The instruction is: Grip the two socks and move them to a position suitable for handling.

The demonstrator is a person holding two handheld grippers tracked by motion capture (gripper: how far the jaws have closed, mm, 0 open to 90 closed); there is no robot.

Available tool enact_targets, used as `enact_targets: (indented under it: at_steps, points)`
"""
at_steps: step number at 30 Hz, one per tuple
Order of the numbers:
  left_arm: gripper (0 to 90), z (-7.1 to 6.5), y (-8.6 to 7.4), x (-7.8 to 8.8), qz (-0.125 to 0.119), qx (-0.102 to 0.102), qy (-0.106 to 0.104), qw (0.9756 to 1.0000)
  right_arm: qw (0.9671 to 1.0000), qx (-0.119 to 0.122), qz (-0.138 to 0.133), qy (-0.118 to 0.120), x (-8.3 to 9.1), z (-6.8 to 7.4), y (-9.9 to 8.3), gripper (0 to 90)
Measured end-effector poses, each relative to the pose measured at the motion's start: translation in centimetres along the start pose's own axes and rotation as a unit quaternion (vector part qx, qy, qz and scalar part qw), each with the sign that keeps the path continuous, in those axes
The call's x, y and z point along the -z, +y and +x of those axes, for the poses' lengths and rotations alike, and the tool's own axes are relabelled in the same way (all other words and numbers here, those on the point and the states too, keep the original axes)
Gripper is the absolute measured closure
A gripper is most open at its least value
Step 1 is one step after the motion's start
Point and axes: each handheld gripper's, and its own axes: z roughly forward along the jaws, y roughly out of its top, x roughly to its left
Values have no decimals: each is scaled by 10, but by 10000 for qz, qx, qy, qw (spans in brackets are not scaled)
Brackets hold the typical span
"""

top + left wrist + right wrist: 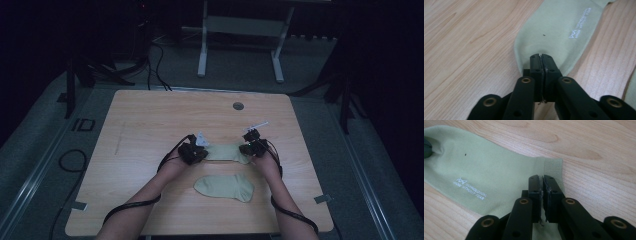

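The sock [486,175] is soft knitted cloth, matt pale green, with a coarser ribbed cuff at 3 o'clock and white printed letters. The second sock [225,187], at 6 o'clock of it, looks the same cloth. The table [150,120] is smooth light wood grain, slightly shiny. Both grippers' jaws are matt black plastic with brass-coloured rivets.

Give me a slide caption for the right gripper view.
Right gripper shut on the cuff end of a pale green sock lying flat on the wooden table.
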Motion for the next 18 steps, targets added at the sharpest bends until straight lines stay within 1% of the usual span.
enact_targets:
  at_steps: [1, 5, 7, 8, 9, 10, 11, 12, 13, 14, 15, 16, 18]
  points:
    - [847, 1, 0, 0, -6, 54, -16, 10000, 10000, 4, -11, 4, 0, 0, 0, 845]
    - [847, 2, 0, 0, 15, 98, -15, 9999, 10000, 25, -47, -22, 0, 2, -1, 828]
    - [828, 3, 1, 1, 4, 206, -79, 9998, 10000, 88, 19, -22, 1, 4, 0, 795]
    - [810, 3, 1, 1, 4, 206, -79, 9998, 10000, 88, 19, -22, 1, 4, 0, 795]
    - [781, 3, 2, 3, 19, 215, -92, 9997, 9999, 128, -9, -35, 2, 7, 1, 704]
    - [749, 3, 2, 4, 10, 244, -111, 9996, 9999, 140, -26, 4, 3, 8, 1, 675]
    - [695, 4, 2, 6, 10, 310, -126, 9994, 9999, 148, -51, 24, 3, 8, 1, 634]
    - [654, 4, 2, 6, 10, 310, -126, 9994, 9999, 139, -89, 46, 5, 9, 1, 612]
    - [618, 4, 3, 11, 9, 370, -145, 9992, 9998, 143, -97, 70, 6, 10, 1, 582]
    - [580, 4, 3, 11, 9, 370, -145, 9992, 9998, 143, -97, 70, 6, 10, 1, 582]
    - [580, 4, 3, 11, 9, 370, -145, 9992, 9998, 133, -128, 65, 8, 10, 1, 550]
    - [545, 3, 5, 17, -4, 431, -185, 9989, 9998, 150, -161, -24, 11, 12, 1, 518]
    - [519, 2, 4, 23, 39, 400, -230, 9989, 9998, 140, -131, -41, 13, 12, 2, 509]
